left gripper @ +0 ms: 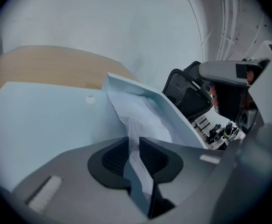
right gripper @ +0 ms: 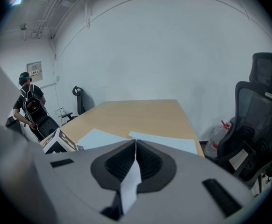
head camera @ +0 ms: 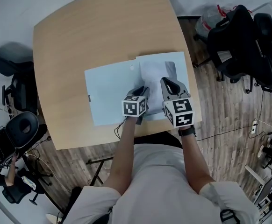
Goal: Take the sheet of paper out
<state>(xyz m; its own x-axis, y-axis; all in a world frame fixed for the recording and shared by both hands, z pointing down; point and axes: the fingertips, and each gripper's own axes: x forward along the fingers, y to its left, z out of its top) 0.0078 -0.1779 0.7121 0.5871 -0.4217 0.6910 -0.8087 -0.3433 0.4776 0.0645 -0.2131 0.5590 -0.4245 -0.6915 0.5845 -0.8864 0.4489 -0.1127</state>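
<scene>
A light blue folder (head camera: 110,94) lies open-mouthed on the wooden table (head camera: 98,31). Its upper flap (left gripper: 180,120) is lifted, and a crumpled white sheet of paper (left gripper: 143,118) shows inside. My right gripper (head camera: 169,84) is shut on the near edge of that flap (right gripper: 131,181) and holds it up. My left gripper (head camera: 143,91) reaches into the folder's mouth beside it. The sheet's near edge runs between the left gripper's (left gripper: 132,155) pads, with a narrow gap still showing on either side. In the head view the sheet (head camera: 152,76) shows white under the raised flap.
The table's near edge runs just below both grippers. Black office chairs (head camera: 241,41) and a plastic bag (head camera: 211,20) stand to the right, and more chairs (head camera: 21,129) to the left. A person (right gripper: 29,107) stands far off in the right gripper view.
</scene>
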